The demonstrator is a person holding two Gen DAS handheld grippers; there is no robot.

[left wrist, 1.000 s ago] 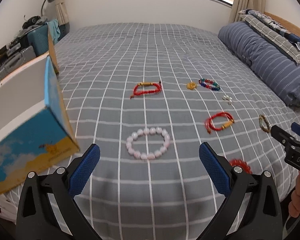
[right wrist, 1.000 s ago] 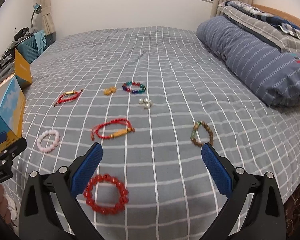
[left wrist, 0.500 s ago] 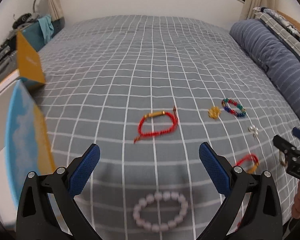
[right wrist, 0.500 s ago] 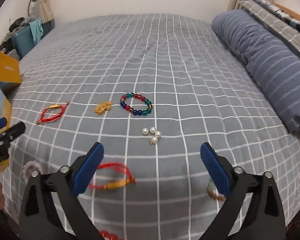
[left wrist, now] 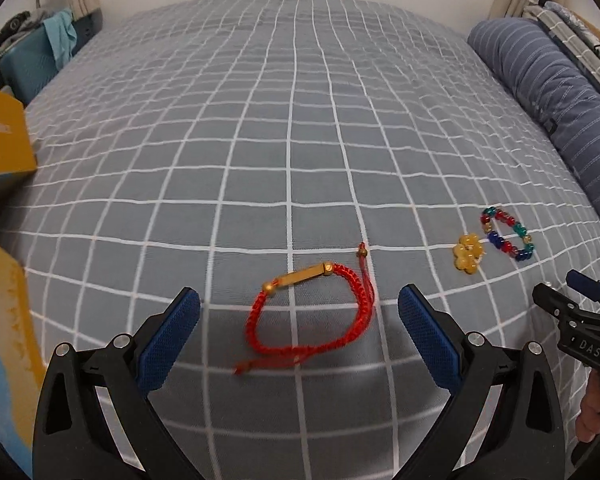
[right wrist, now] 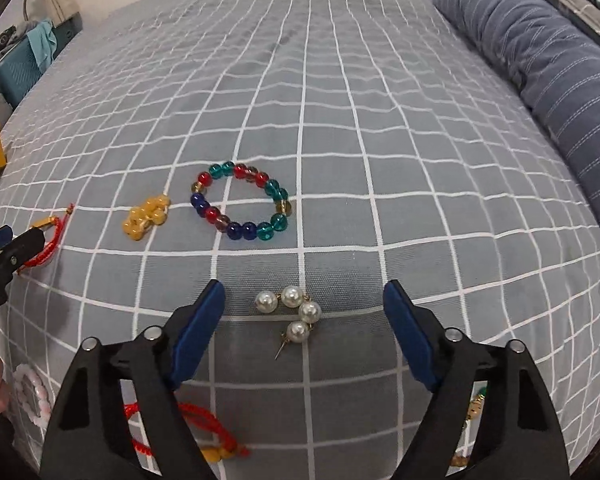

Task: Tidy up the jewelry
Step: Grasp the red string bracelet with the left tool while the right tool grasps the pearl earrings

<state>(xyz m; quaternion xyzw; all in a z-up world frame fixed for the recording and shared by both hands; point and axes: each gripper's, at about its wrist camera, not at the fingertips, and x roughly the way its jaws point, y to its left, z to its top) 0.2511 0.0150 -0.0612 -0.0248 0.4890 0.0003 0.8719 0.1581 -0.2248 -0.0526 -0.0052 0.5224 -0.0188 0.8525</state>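
Looking along our left hand-held gripper (left wrist: 299, 311), we see a yellow and blue box (left wrist: 4, 280) at the far left edge of the bed (left wrist: 288, 120), which is covered in grey fabric with a white grid. Our left hand-held gripper is released, its blue pads spread wide with nothing between them, and it hovers over a red cord bracelet (left wrist: 310, 314) with a gold tube on its far side; the bracelet lies flat on the bed in the gap between the fingers. Farther right lie a yellow bead cluster (left wrist: 467, 257) and, just beside it, a multicoloured bead bracelet (left wrist: 507, 233). At the right edge the tip of our other tool shows, and beyond it a rolled blue striped duvet (left wrist: 556, 100) runs along the bed's side.

From the right wrist view, we see a pink bead bracelet (right wrist: 30, 394) at the lower left, partly hidden, and the red cord bracelet (right wrist: 46, 240) behind the left tool's tip. Then come the yellow bead cluster (right wrist: 146, 218) and the multicoloured bead bracelet (right wrist: 240, 202). Our right hand-held gripper (right wrist: 304, 312) is also released, fingers wide apart, and pearl earrings (right wrist: 294, 312) lie on the bed between them, touching neither pad. A second red cord bracelet (right wrist: 204, 424) shows beneath the left finger's frame, and a green and brown beaded piece (right wrist: 476, 404) peeks out beside the right finger, mostly hidden. The striped duvet (right wrist: 540, 52) fills the right side.
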